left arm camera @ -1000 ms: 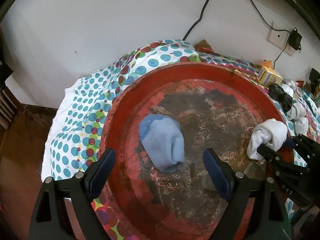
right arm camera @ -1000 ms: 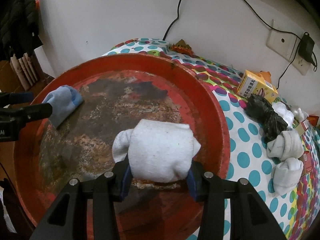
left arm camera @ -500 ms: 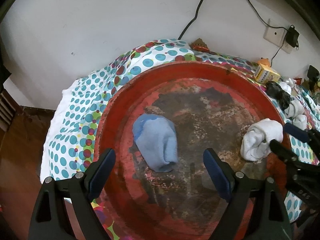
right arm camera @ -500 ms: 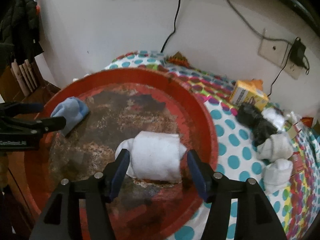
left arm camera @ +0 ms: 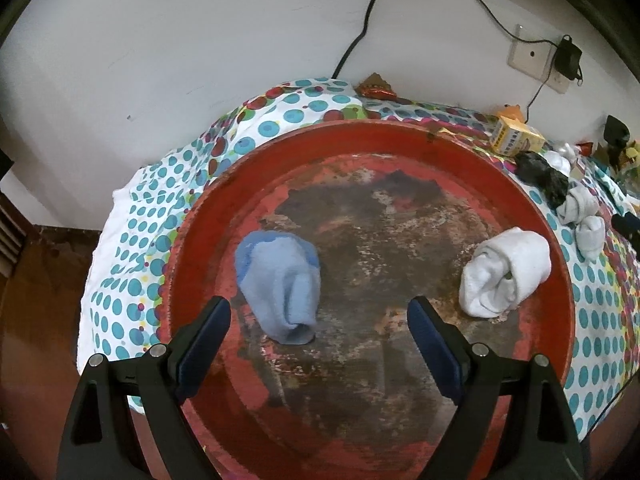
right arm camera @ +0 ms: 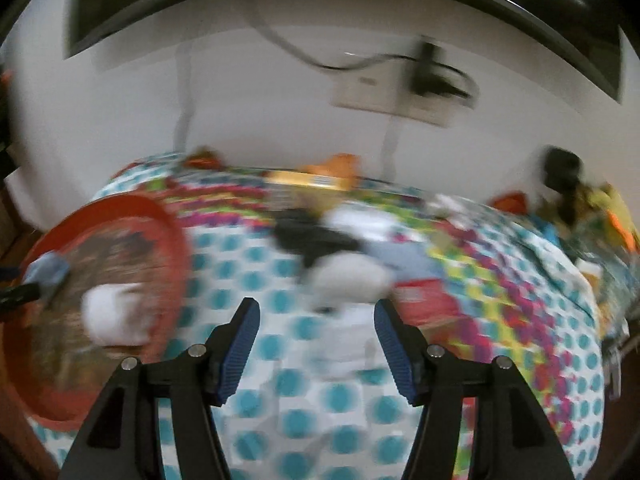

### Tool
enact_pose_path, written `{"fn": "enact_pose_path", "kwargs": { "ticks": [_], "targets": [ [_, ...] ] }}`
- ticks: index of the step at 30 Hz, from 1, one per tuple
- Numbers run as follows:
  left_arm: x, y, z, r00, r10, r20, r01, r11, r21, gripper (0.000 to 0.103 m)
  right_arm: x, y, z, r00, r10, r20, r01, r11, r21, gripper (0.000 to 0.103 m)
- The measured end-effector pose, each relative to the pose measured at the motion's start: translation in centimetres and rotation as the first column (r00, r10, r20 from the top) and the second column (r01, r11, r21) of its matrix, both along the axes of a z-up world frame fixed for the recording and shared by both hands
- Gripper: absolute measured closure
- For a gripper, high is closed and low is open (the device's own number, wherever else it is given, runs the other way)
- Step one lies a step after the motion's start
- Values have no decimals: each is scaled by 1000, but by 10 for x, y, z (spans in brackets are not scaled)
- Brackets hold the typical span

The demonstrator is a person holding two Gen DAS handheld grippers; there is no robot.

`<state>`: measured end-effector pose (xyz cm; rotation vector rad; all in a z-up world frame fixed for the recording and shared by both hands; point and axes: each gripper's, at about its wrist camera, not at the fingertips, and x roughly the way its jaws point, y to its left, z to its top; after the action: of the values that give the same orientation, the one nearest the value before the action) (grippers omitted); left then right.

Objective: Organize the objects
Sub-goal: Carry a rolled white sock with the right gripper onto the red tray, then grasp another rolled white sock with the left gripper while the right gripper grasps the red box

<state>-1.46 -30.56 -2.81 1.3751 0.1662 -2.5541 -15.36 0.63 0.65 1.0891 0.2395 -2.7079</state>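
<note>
Left wrist view: the left gripper [left arm camera: 318, 344] is seen with its jaws spread wide and nothing between them, held above the near part of a round red tray [left arm camera: 240, 432] whose paint is worn to dark patches. A blue rolled sock [left arm camera: 280, 284] lies on the tray floor just beyond the left finger, towards the tray's left side. A white rolled sock [left arm camera: 506, 270] lies free against the tray's right rim. The middle of the tray floor is left bare between the two socks. The tray is carried on a table under a dotted cloth [left arm camera: 132, 248], which is exposed along the left and far edges. Off the right rim, a black sock [left arm camera: 540, 172] and two more white socks [left arm camera: 584, 216] are laid on the cloth, and a yellow box [left arm camera: 514, 140] stands near the far edge, against a white wall [left arm camera: 200, 40].

Right wrist view, heavily blurred: the right gripper [right arm camera: 316, 334] is shown released and empty, over the cloth beside the tray's right rim.
</note>
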Motion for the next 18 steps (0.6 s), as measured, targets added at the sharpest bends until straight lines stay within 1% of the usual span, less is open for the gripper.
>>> {"fn": "enact_pose_path", "kwargs": {
  "ticks": [2,5,9,14,18],
  "targets": [
    [-1,3,0,1000,-8,0,8,1000,-5,15,-10,22,-6,999,-35,5,35,999,24,42],
    [-3,9,-1,1000,-20,4,20,1000,-7,15,-23,40,-15,999,-43,28,41,998,49,42],
    [-5,16,-2,999,-44,6,44,999,-5,15,-34,46,-24,998,-43,35,41,997,68,42],
    [-7,28,-5,997,-77,14,77,997,-19,14,-49,47,-38,998,-30,56,26,997,68,42],
    [-9,35,-7,996,-91,22,91,995,-34,14,-55,50,-43,998,-27,52,24,998,52,42]
  ]
}}
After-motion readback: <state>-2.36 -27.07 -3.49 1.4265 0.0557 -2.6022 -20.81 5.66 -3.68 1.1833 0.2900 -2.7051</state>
